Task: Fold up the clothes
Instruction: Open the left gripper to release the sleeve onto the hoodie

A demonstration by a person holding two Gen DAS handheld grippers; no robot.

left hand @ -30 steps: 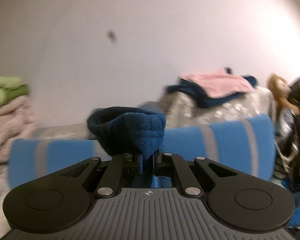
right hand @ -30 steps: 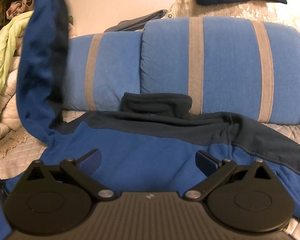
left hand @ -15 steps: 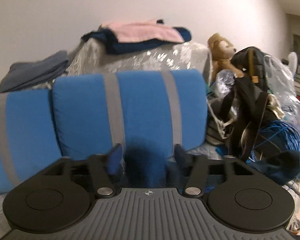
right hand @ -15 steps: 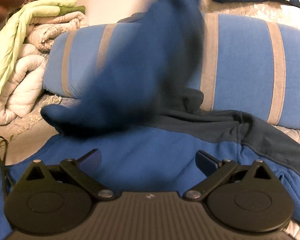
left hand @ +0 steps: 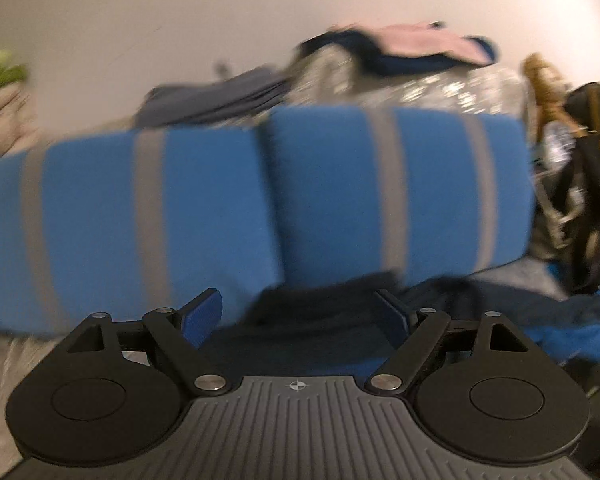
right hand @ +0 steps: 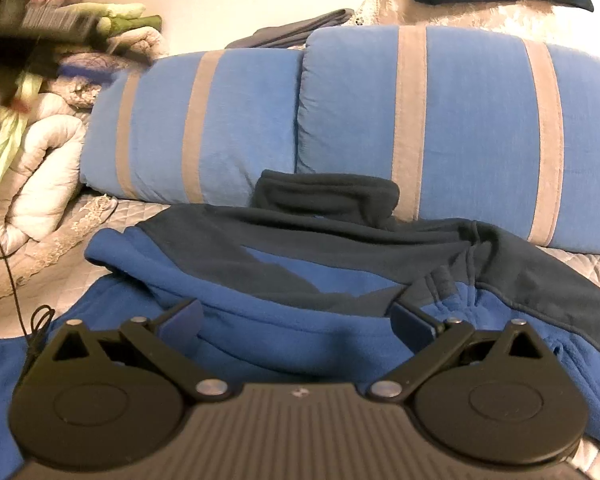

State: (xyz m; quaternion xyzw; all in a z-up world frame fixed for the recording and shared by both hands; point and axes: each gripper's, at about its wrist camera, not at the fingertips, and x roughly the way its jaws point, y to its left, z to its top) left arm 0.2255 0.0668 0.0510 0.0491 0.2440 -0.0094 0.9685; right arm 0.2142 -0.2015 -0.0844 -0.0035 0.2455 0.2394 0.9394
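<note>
Both tongs tilt down: left tongs point(left hand: 298, 312) just opened wide, empty; right tongs point(right hand: 296, 322) gape over fleece point(right hand: 300, 292).

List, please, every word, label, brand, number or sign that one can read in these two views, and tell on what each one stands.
There is no readable text in either view.
The fleece jacket and the striped cushions show no label or print.
The left gripper's and the right gripper's bodies each bear only a small crosshair mark, not a word.

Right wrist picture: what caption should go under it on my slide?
Open right gripper hovers over a blue fleece jacket, one sleeve folded across it, before striped cushions.
</note>
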